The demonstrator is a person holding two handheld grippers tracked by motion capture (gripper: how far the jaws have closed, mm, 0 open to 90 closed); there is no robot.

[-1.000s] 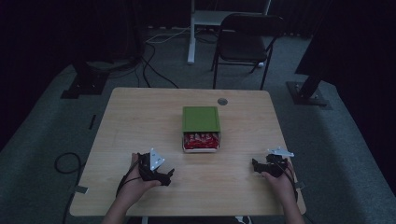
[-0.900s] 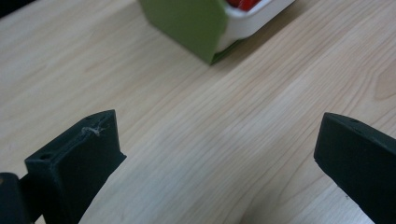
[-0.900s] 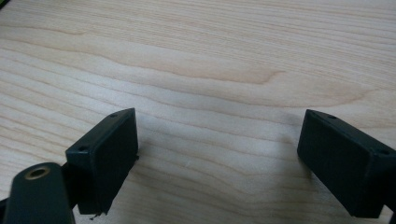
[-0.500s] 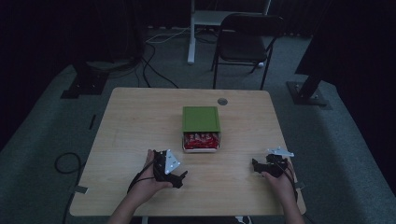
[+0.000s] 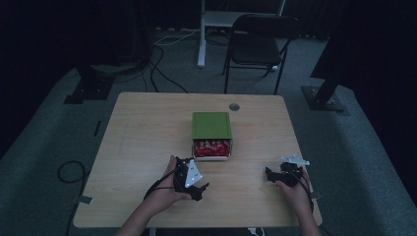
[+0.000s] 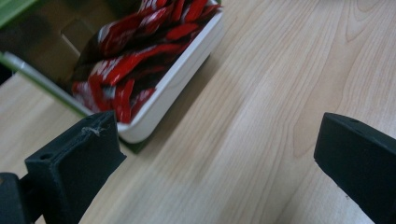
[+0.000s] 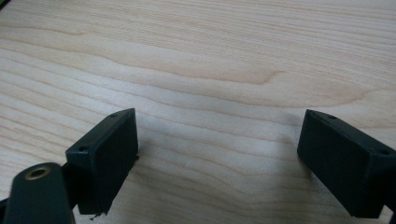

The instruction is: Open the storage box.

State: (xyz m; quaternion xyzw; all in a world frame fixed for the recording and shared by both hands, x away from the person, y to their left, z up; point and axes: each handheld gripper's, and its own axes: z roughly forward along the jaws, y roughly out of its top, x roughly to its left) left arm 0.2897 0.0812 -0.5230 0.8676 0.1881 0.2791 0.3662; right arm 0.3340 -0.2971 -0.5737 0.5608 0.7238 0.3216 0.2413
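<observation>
Box (image 5: pixel 211 140) of red packets (image 6: pixel 135 65) lies just ahead-left of the left hand-held gripper (image 5: pixel 196 184) — jaws wide, empty.

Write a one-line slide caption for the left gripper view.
Open left gripper just above the wooden table, beside a white tray of red packets.

Your light wooden table (image 5: pixel 142 142) carries, near its middle, a white tray (image 5: pixel 212 156) of red packets (image 5: pixel 211 146) half slid out from under its green sleeve (image 5: pixel 211 125), with a round grey grommet (image 5: pixel 234 106) set near the far edge
</observation>
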